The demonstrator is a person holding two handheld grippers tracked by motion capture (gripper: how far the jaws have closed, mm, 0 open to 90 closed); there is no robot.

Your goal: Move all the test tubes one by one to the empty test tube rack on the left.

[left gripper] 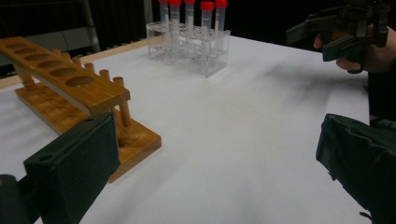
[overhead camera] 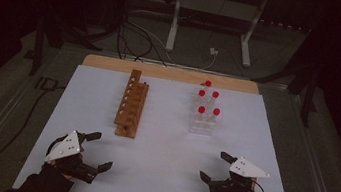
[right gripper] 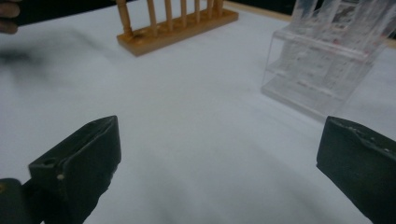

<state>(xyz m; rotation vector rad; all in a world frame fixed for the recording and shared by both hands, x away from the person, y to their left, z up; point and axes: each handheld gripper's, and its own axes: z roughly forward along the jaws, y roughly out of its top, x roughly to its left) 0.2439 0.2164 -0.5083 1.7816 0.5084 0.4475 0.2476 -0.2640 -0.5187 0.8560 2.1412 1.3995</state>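
Looked along the right gripper (right gripper: 212, 163), jaws spread wide with nothing between them, above the white desk (right gripper: 196, 121). Beyond, a clear plastic rack (right gripper: 322, 70) stood well apart from a wooden rack (right gripper: 175, 25).

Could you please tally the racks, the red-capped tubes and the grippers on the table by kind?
Wooden rack: 1
Clear plastic rack: 1
Red-capped tubes: 5
Grippers, left gripper and right gripper: 2
Total: 9
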